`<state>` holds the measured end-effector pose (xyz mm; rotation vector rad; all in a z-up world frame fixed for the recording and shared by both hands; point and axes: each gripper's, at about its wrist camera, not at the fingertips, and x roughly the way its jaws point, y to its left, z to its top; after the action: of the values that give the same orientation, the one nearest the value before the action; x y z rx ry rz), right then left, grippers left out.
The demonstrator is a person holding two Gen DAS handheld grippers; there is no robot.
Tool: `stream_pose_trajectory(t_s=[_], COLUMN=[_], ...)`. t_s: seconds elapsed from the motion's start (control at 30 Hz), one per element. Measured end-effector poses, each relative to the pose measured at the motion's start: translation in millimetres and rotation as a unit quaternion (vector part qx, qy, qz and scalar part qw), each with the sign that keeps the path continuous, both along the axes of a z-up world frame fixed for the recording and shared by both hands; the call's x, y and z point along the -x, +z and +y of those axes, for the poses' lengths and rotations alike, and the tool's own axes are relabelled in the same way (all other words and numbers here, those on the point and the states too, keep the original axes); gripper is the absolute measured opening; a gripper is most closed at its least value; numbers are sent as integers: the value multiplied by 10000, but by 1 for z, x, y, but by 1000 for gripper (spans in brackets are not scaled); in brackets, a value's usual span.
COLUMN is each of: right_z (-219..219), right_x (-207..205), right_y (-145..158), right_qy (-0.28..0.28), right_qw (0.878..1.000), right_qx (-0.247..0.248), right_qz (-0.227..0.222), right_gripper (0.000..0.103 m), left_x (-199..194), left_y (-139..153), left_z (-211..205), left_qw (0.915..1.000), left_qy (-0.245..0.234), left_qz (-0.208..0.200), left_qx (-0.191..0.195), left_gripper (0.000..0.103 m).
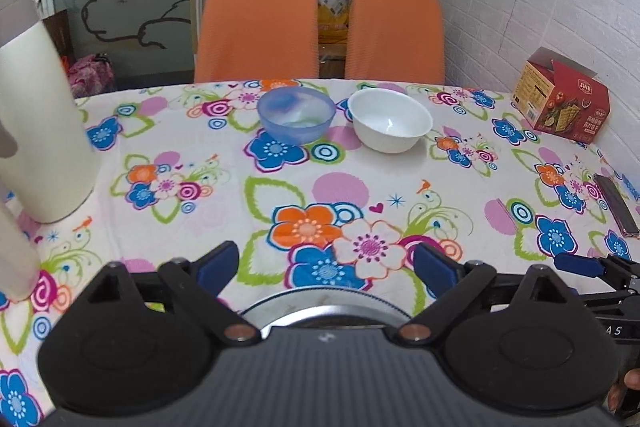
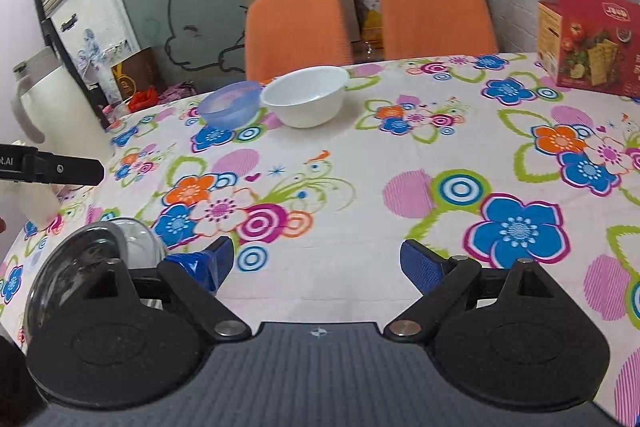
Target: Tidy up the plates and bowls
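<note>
A translucent blue bowl [image 1: 296,115] [image 2: 232,105] and a white bowl [image 1: 390,119] [image 2: 306,95] stand upright side by side at the table's far edge, almost touching. My left gripper [image 1: 326,265] is open over the flowered cloth, well short of both bowls. A round shiny dish [image 1: 326,301] shows only its rim just under that gripper. My right gripper [image 2: 318,261] is also open and holds nothing. A clear glass dome-shaped bowl [image 2: 100,255] sits right beside its left finger, partly hidden by the gripper body.
A tall white jug [image 1: 40,107] [image 2: 44,99] stands at the left. At the right wall sit a red cracker box [image 1: 564,99] [image 2: 592,39] and a dark phone [image 1: 616,205]. Two orange chairs [image 1: 258,27] back the table's far edge.
</note>
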<state>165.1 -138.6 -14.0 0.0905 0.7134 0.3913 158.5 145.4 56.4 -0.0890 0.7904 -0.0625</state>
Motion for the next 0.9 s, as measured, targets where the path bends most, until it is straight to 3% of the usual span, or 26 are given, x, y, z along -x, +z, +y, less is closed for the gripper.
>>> stream_pose_trajectory(t_s=[0.13, 0.43, 0.7, 0.9], right_z=[-13, 0, 20, 25], right_x=[-18, -82, -125, -134], right_y=[-6, 0, 1, -12], right_qy=[-118, 263, 584, 619], right_qw=[9999, 9996, 9981, 9979], right_qx=[-27, 62, 150, 153], right_qz=[93, -17, -97, 133], right_gripper=[78, 78, 78, 78], left_x=[-33, -107, -162, -174], left_y=[-8, -17, -18, -15], left_z=[-24, -54, -49, -38], left_qw=[9996, 9962, 9963, 9978], left_qy=[-154, -419, -321, -193], left_qz=[88, 179, 206, 186], left_qx=[-237, -740, -764, -606], left_gripper=[94, 95, 95, 95])
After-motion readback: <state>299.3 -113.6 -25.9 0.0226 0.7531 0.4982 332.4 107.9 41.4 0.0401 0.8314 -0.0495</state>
